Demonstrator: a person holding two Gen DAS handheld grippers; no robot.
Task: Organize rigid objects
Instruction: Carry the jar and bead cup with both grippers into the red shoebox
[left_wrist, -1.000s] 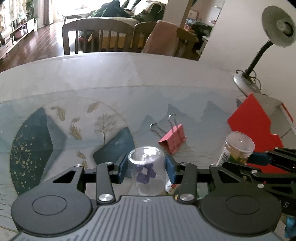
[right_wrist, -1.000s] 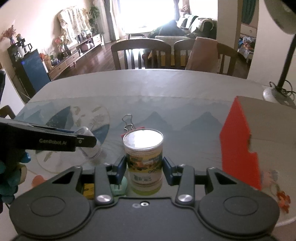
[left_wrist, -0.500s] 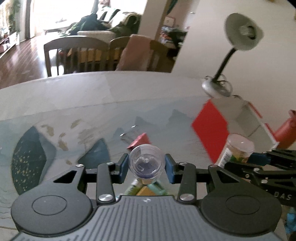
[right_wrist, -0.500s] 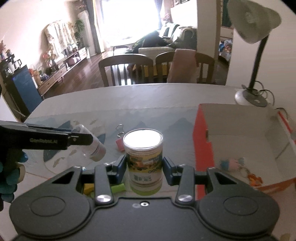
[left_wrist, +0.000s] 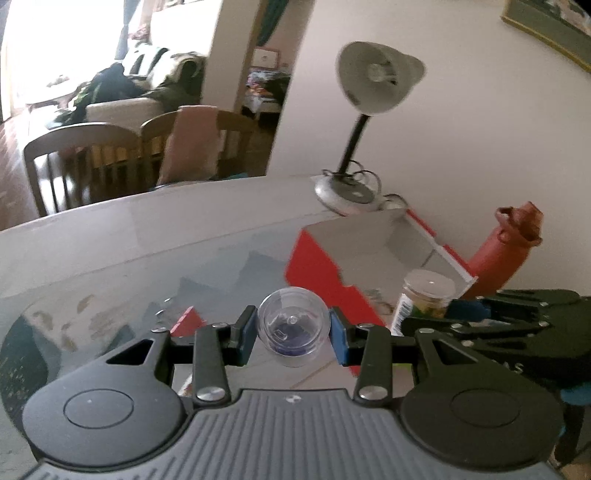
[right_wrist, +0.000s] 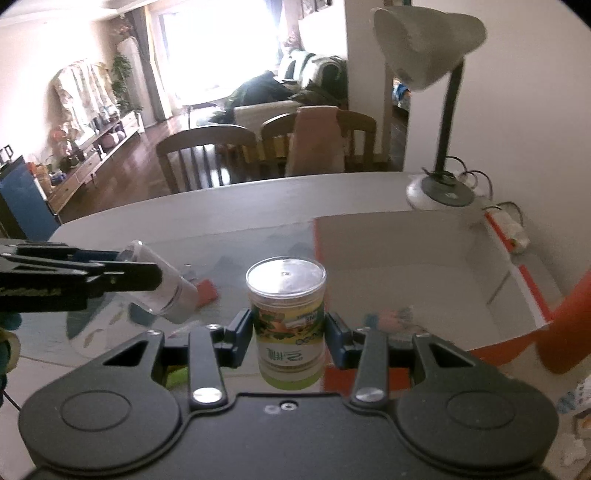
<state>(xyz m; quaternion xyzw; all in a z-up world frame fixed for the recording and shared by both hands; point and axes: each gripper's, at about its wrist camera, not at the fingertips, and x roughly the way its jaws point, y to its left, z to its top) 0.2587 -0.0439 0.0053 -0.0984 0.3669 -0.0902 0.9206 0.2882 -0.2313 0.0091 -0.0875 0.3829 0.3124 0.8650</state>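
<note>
Two containers held aloft, one per gripper. Clear capsule (left_wrist: 292, 328) with purple bits, pinched between the left gripper (left_wrist: 291, 334) pads at lower centre of the left view. Labelled jar (right_wrist: 286, 325), clamped upright in the right gripper (right_wrist: 287, 338), lower centre of the right view. Beyond, right of centre: open red box (right_wrist: 406, 266); lamp (right_wrist: 439, 103) at upper right.

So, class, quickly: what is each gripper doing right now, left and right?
Left gripper: closed on the clear plastic capsule, held off the table.
Right gripper: closed on the labelled jar, held upright.
</note>
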